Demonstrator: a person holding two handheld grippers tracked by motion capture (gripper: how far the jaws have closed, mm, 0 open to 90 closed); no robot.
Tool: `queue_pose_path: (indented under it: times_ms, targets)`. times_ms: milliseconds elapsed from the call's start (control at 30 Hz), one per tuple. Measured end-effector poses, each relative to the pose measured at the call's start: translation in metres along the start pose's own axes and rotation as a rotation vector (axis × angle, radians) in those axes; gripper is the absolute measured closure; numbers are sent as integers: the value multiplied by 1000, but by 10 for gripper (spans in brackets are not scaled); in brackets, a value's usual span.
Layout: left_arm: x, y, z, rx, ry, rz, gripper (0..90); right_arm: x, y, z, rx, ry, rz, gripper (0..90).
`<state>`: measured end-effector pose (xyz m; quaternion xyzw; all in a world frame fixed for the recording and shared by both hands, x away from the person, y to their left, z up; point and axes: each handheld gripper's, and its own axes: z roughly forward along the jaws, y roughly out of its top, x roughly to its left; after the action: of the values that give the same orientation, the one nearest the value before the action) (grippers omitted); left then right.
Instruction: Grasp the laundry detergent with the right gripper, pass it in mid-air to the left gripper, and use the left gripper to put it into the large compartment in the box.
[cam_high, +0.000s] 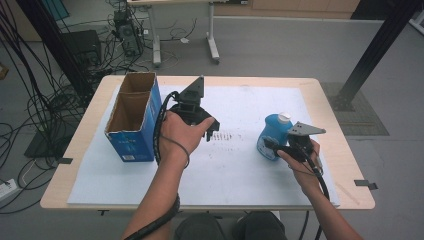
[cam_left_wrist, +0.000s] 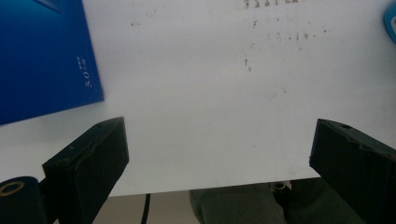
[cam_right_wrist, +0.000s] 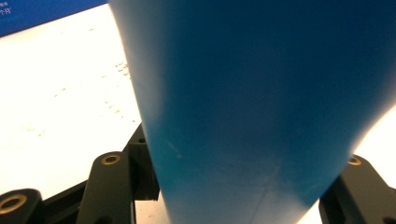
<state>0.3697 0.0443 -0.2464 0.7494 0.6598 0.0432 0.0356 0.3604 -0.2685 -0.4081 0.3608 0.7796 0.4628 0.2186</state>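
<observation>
Blue bottle (cam_high: 272, 136), white cap, seemingly upright, on white mat's right side

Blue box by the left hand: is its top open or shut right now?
Open. In the high view the blue box stands upright with its top open, the brown inside showing; what it holds, if anything, cannot be told.

Box (cam_high: 134, 120) on table (cam_high: 90, 165) left; bottle (cam_high: 272, 135) right, well apart.
</observation>
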Motion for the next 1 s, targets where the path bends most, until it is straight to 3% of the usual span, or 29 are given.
queue_pose_path:
  times_ms: [1000]
  targets:
    - [-1,-1,-5,-6,3,5,51,0,0,0,4,-2,0,425]
